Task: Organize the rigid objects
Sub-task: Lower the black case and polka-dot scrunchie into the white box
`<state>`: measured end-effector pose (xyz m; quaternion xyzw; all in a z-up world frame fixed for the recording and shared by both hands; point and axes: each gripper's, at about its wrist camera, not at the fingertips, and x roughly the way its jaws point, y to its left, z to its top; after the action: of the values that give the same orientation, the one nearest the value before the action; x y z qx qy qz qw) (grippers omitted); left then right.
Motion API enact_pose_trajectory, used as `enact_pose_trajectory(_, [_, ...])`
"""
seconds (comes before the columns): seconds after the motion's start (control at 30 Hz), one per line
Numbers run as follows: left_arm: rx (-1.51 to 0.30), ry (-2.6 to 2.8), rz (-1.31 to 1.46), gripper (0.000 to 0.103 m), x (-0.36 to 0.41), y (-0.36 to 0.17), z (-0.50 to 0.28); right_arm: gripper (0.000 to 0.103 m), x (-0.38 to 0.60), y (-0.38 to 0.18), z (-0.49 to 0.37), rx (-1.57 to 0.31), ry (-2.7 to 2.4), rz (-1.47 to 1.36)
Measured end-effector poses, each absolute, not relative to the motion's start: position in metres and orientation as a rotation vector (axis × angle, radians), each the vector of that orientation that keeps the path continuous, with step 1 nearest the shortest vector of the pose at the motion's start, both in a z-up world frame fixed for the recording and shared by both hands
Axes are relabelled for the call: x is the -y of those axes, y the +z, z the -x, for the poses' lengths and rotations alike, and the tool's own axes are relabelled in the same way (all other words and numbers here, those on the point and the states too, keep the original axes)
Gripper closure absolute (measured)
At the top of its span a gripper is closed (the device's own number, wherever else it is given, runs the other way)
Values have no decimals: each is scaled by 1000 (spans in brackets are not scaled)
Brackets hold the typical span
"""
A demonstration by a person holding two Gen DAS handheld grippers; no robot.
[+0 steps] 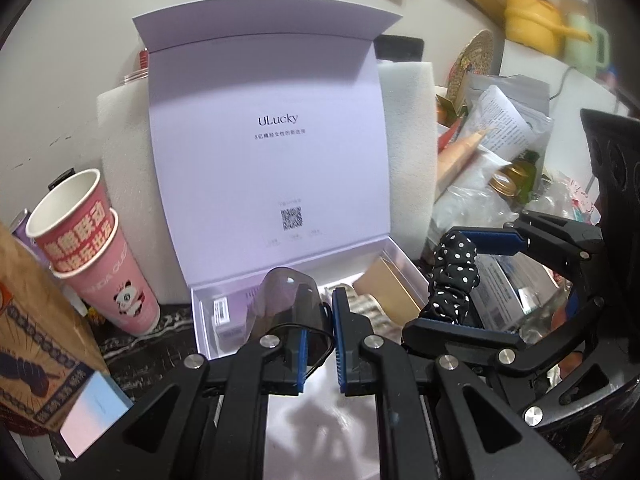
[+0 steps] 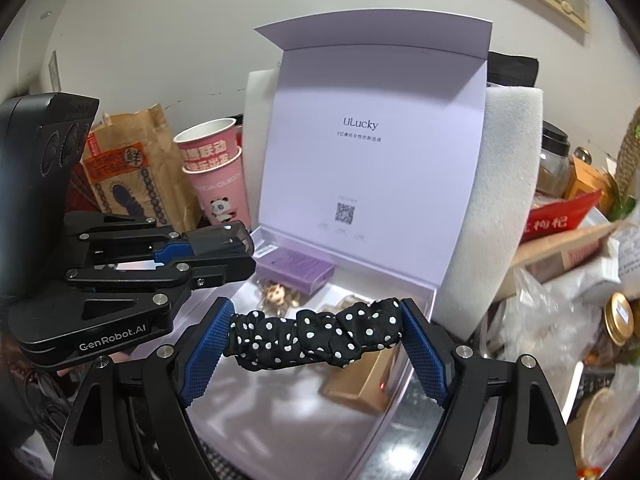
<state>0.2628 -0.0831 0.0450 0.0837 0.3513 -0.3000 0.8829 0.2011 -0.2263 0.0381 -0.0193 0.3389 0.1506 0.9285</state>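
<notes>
The left gripper (image 1: 320, 344) has its jaws pressed on a smoky translucent piece (image 1: 288, 304), perhaps a cover, above the open lavender box (image 2: 400, 292). At three o'clock, the right gripper (image 2: 316, 344) holds its jaws spread, pinching a polka-dot scrunchie (image 2: 316, 334) stretched between them over the box's near half.

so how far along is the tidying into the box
Done: a purple carton, tan box and small trinket lie in the open box. In hand: right gripper grips a polka-dot scrunchie; left gripper clamps a dark translucent piece. Left: placing both.
</notes>
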Motion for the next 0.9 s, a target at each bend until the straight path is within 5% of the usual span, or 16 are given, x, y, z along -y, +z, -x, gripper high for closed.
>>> enact_pose_trajectory(0.9, [-891, -635, -183, 92, 100, 1, -330, 20, 227, 2, -276, -805, 263, 53])
